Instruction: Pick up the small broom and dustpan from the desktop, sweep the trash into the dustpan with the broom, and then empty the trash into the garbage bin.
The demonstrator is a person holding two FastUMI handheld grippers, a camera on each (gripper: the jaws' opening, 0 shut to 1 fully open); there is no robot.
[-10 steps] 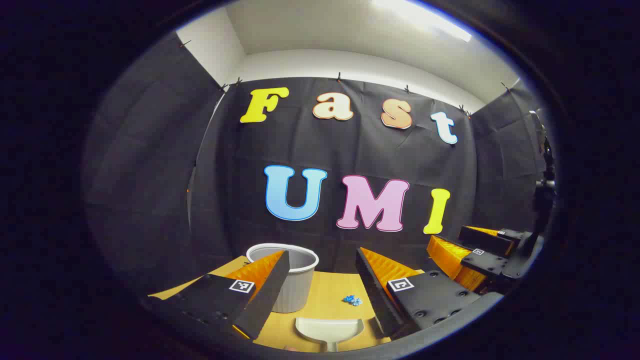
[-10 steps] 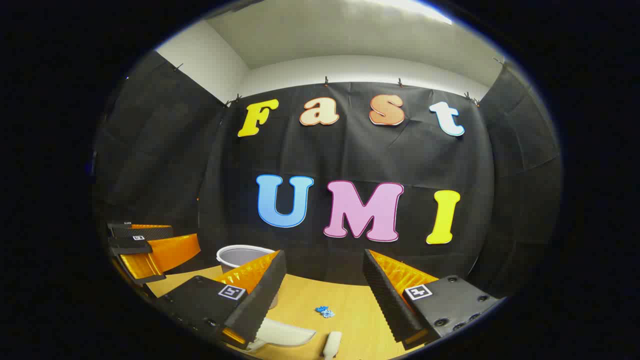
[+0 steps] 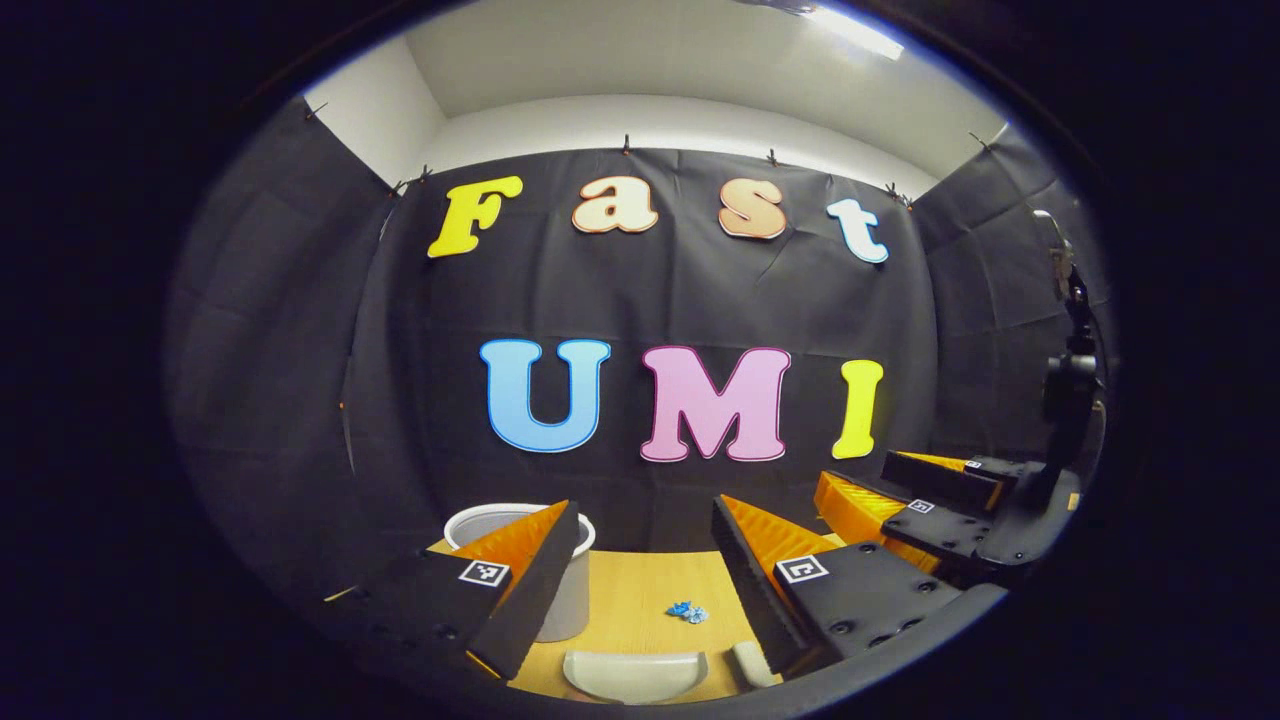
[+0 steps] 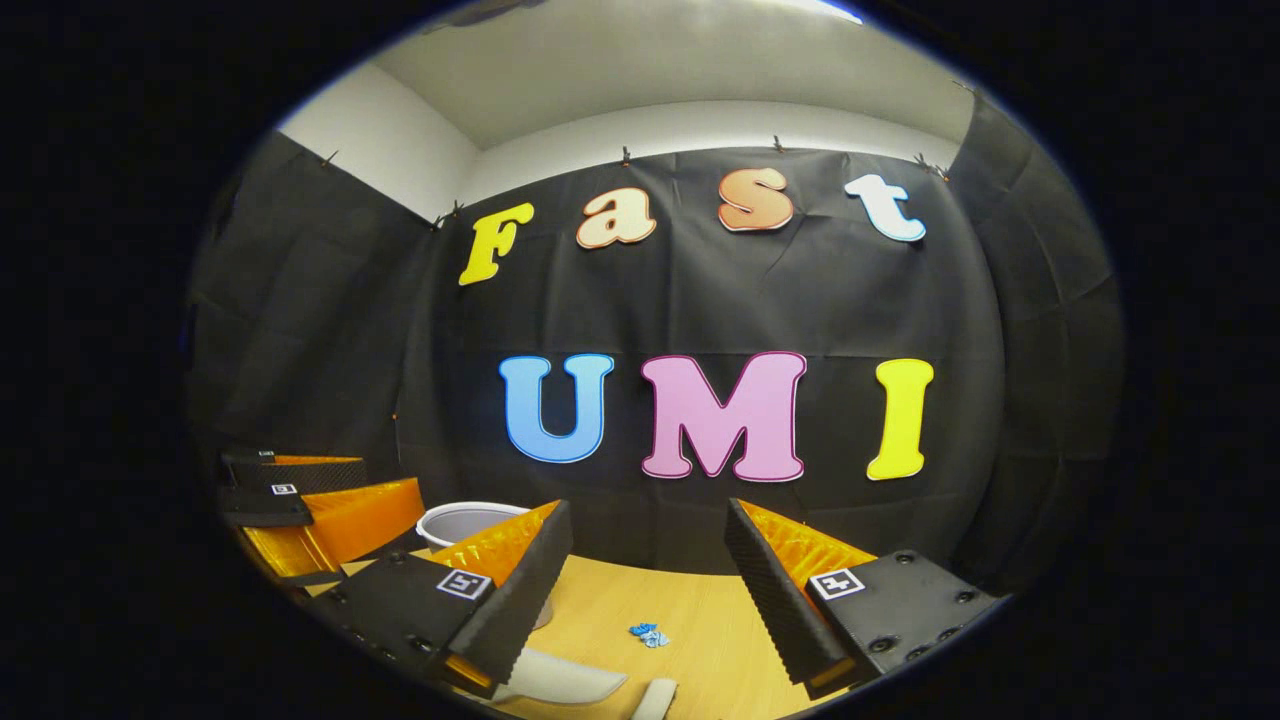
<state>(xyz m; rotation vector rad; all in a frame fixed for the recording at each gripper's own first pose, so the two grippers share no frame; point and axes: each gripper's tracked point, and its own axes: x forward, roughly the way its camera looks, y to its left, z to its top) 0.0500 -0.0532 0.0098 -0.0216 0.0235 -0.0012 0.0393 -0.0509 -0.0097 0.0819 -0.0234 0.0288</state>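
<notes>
Both grippers, left point(image 3: 640, 570) and right point(image 4: 645, 580), gape empty; dustpan point(image 3: 634, 674) cut off below; bin point(image 3: 573, 600) has shifted left.

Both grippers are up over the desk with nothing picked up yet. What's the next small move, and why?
Probably lower the left gripper toward the dustpan, which lies on the desk just below its open fingers. The trash sits unswept beyond it, and the right gripper is open too, holding nothing.
</notes>
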